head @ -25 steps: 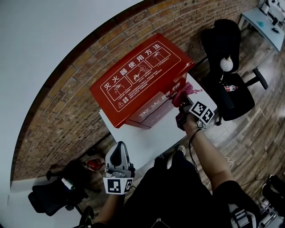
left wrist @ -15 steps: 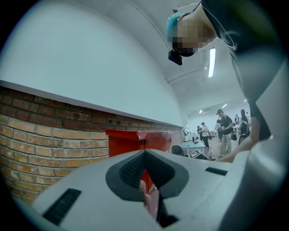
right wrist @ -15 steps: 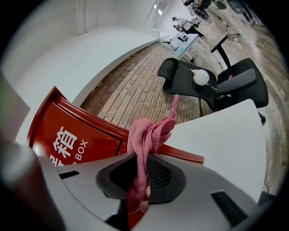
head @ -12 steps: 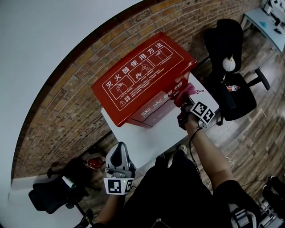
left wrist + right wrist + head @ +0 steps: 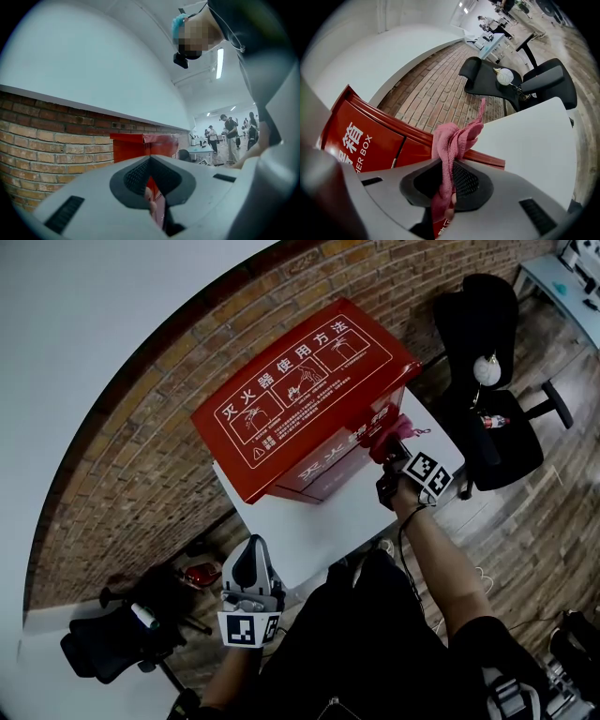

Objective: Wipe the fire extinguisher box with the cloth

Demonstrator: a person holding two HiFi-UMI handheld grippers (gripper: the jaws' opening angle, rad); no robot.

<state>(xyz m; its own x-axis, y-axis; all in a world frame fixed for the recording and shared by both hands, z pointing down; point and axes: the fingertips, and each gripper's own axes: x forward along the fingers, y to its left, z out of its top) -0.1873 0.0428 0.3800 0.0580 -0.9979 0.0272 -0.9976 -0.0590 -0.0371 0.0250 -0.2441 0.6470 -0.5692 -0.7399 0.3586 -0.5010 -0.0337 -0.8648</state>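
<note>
The red fire extinguisher box [image 5: 300, 395] with white instruction pictures on its lid stands on a small white table [image 5: 309, 526] against the brick wall. My right gripper [image 5: 386, 454] is shut on a pink cloth [image 5: 387, 435], which touches the lower right of the box's front. In the right gripper view the cloth [image 5: 453, 138] hangs bunched out of the gripper [image 5: 447, 187], with the box front [image 5: 361, 140] to the left. My left gripper [image 5: 247, 570] is held low by the table's near left edge, shut, with nothing in it. From the left gripper [image 5: 152, 199], the box [image 5: 136, 146] shows ahead.
A black office chair [image 5: 487, 381] stands right of the table on the wooden floor, with a white ball hanging on it. Another dark chair [image 5: 112, 643] is at the lower left. The brick wall [image 5: 141, 427] runs behind the box. People stand far off in the room.
The view has shifted slightly. The right gripper stays with the cloth at the box's front right, and the left gripper sits a touch lower.
</note>
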